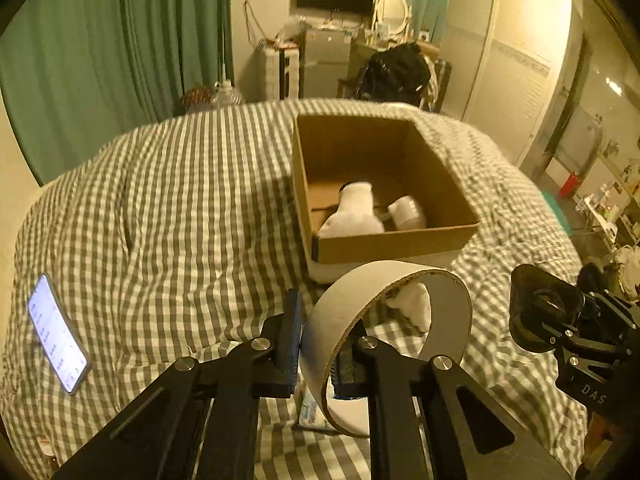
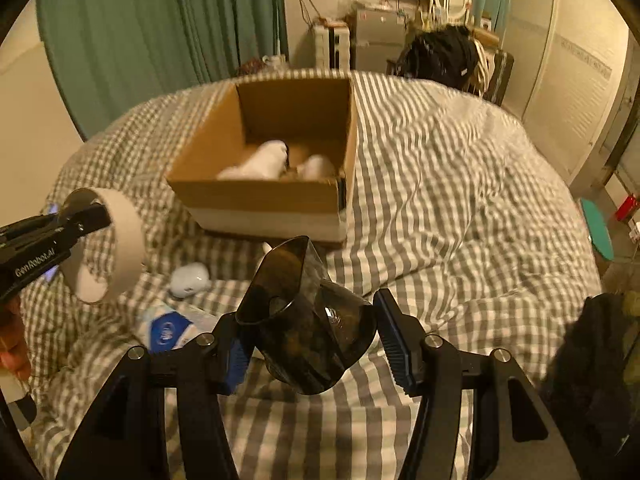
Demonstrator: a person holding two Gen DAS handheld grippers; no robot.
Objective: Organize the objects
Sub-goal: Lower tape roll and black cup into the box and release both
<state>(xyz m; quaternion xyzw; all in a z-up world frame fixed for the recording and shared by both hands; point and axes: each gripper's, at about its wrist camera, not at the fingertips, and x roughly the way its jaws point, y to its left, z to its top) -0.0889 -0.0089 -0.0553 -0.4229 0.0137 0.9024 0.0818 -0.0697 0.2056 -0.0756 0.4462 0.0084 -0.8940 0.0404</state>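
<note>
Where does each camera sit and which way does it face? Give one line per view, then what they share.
Left wrist: on the left gripper, looking down along its fingers over the checked bed to the cardboard box; the jaws are shut on a cardboard ring, and the right gripper shows at right.
Right wrist: on the right gripper, facing the same box; it is shut on a dark plastic piece; the left gripper shows at left.
Shared: box, ring, bed, green curtains.
</note>
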